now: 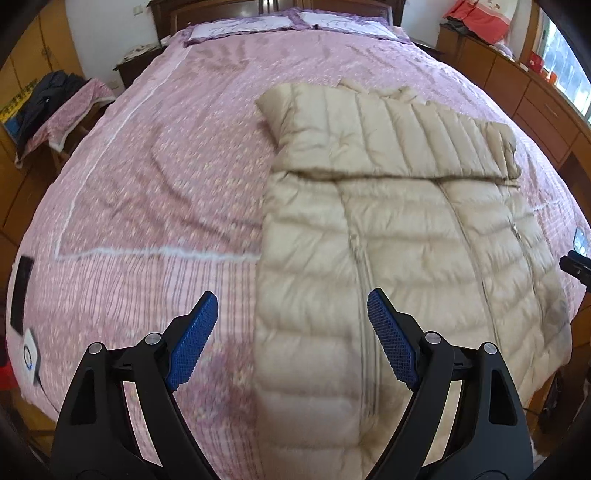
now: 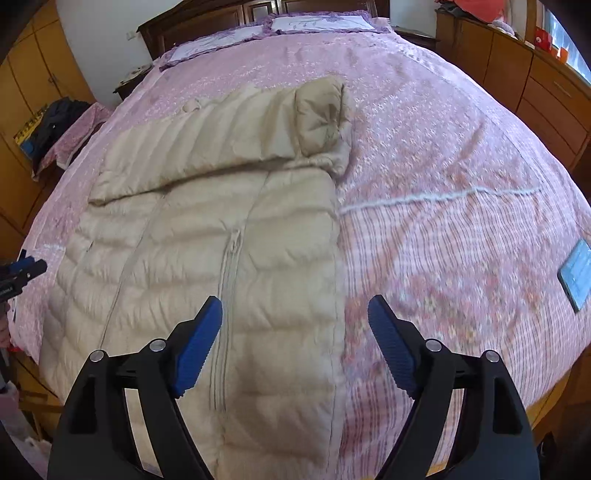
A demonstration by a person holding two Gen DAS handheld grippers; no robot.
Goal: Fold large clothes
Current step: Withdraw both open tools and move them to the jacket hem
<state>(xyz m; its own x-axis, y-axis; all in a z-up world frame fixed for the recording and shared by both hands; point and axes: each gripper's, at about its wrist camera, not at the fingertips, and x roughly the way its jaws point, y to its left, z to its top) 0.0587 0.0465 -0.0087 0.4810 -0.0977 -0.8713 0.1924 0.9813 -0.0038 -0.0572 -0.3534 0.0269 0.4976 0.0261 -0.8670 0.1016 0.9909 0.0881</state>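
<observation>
On the pink bedspread [image 1: 155,177] of a wide bed, everything can be placed from the beige puffer jacket [image 1: 406,240], which lies flat near the foot of the bed, zipper side up, with a quilted sleeve [image 1: 388,133] folded straight across its upper part. Far to the left of the jacket, at the bed's left edge, lie a dark phone [image 1: 21,291] and a small white device [image 1: 29,354]. Nearer, above the jacket's lower left border, hangs the left claw [image 1: 291,325], its blue pads spread wide with nothing between them, one over the striped cover and one over the jacket. Above the jacket's lower right border hangs the right claw [image 2: 295,328], likewise spread wide and holding nothing, its left pad over the zipper [image 2: 227,280]. Right of the jacket, near the bed's right edge, lies a flat blue-grey tablet [image 2: 576,273]. Beyond the jacket, at the headboard, sit two purple-trimmed pillows [image 2: 280,27].
</observation>
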